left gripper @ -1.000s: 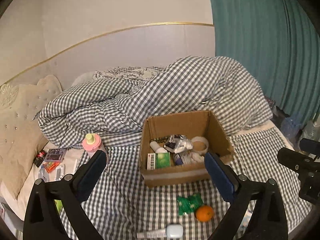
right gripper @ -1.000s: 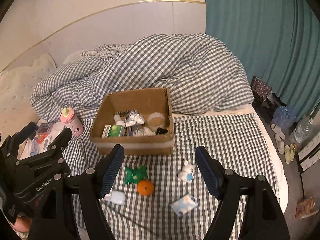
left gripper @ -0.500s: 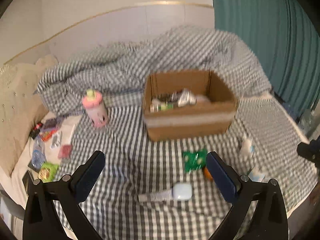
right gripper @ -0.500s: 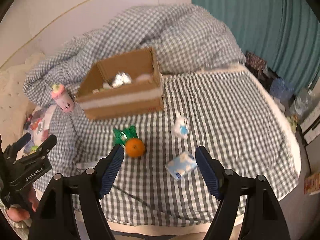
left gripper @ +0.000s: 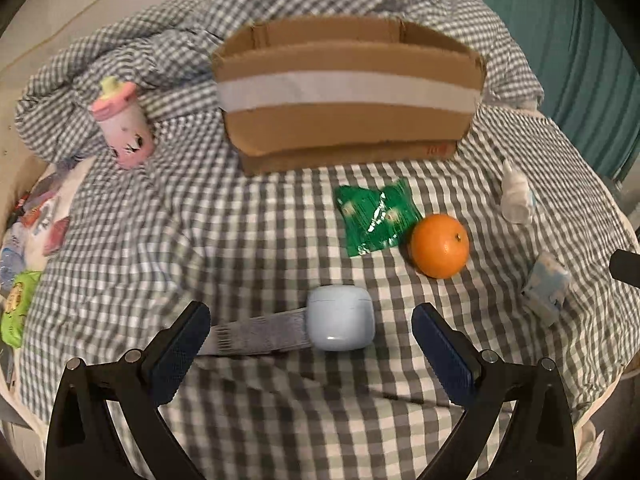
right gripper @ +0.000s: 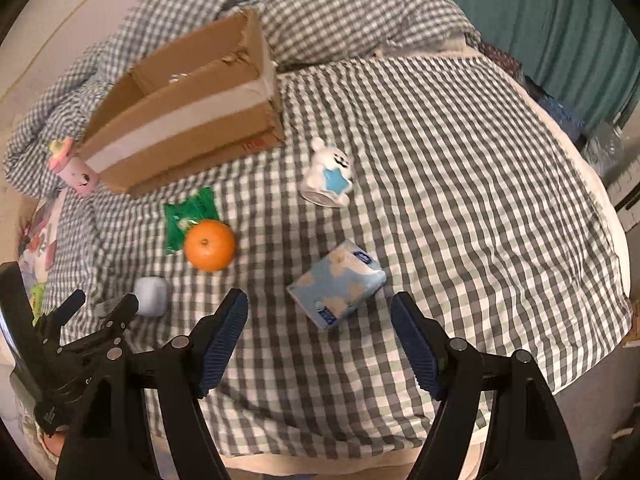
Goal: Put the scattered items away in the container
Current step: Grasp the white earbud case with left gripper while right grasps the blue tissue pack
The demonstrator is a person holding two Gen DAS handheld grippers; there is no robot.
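A cardboard box (left gripper: 348, 116) (right gripper: 192, 120) with a white tape band sits on the checked bed. In front of it lie a green packet (left gripper: 376, 216) (right gripper: 190, 212), an orange (left gripper: 440, 246) (right gripper: 210, 245), a pale blue case with a grey strap (left gripper: 340, 322) (right gripper: 151, 295), a blue tissue pack (right gripper: 338, 283) (left gripper: 546, 286) and a white bear figure (right gripper: 330, 174) (left gripper: 516, 196). My left gripper (left gripper: 310, 344) is open, hovering just short of the case. My right gripper (right gripper: 320, 332) is open, just short of the tissue pack. Nothing is held.
A pink bottle (left gripper: 122, 128) (right gripper: 72, 168) stands left of the box. Small packets (left gripper: 24, 240) lie at the bed's left edge. A bunched checked duvet (right gripper: 340, 12) lies behind the box. A teal curtain (right gripper: 560, 20) hangs at the right, with clutter on the floor below it.
Both grippers have come down and tipped toward the bed, so the loose items look much larger and the box's inside is hidden from the left view. Jaws kept the same width.
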